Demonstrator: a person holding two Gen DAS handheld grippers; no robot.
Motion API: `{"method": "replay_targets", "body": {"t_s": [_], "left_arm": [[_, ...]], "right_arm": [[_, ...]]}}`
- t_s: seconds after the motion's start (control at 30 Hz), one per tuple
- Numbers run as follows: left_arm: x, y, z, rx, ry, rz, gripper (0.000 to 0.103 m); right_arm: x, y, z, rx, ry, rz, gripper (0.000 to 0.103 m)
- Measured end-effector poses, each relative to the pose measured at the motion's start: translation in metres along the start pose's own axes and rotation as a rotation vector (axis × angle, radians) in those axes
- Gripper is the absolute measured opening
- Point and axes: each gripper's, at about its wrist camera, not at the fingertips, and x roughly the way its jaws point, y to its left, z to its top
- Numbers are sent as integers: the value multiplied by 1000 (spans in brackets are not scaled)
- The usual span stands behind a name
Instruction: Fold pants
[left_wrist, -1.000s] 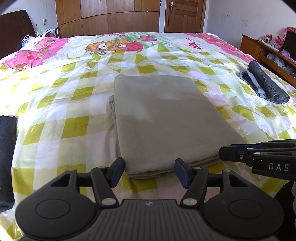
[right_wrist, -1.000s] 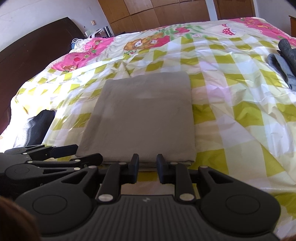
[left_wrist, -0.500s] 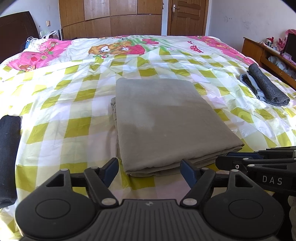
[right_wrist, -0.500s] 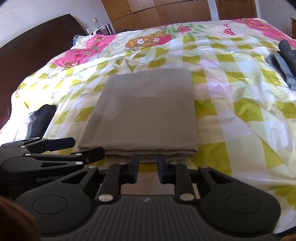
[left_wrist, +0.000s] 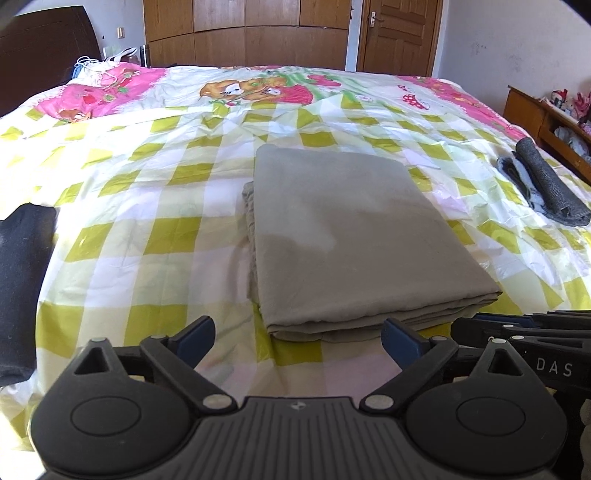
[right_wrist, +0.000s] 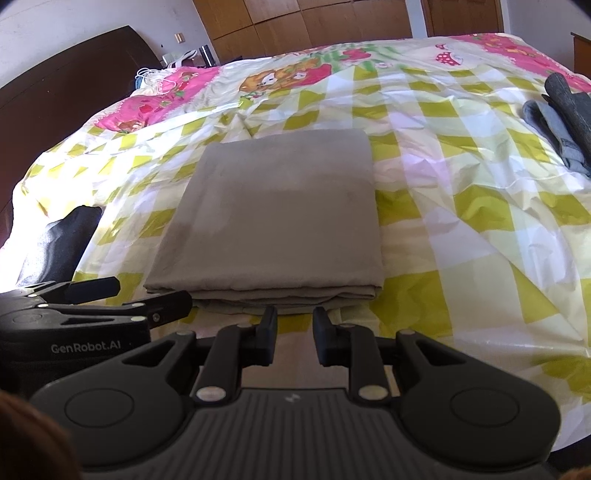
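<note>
The grey-brown pants (left_wrist: 351, 236) lie folded into a flat rectangle on the checked bedspread (left_wrist: 147, 206); they also show in the right wrist view (right_wrist: 277, 218). My left gripper (left_wrist: 297, 338) is open and empty, just short of the near folded edge. My right gripper (right_wrist: 294, 326) has its jaws a small gap apart with nothing between them, also just short of that edge. Each gripper shows in the other's view, the right one (left_wrist: 524, 332) and the left one (right_wrist: 96, 299).
A dark folded garment (left_wrist: 22, 280) lies at the bed's left edge. Rolled dark and grey clothes (left_wrist: 543, 184) lie at the right. A wooden shelf (left_wrist: 546, 118) stands right of the bed. A wardrobe and a door are behind.
Both grippers have drawn back a little from the folded pants. The left jaws have opened wider. The pants have not moved.
</note>
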Motion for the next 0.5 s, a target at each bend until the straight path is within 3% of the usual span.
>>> {"method": "replay_targets", "body": {"t_s": [0.27, 0.5], "left_arm": [[0, -12, -4, 59, 8, 49, 103], [2, -11, -5, 38, 33, 33, 103]], "right_arm": [[2, 4, -4, -19, 21, -2, 26], [2, 3, -6, -11, 27, -18, 28]]}}
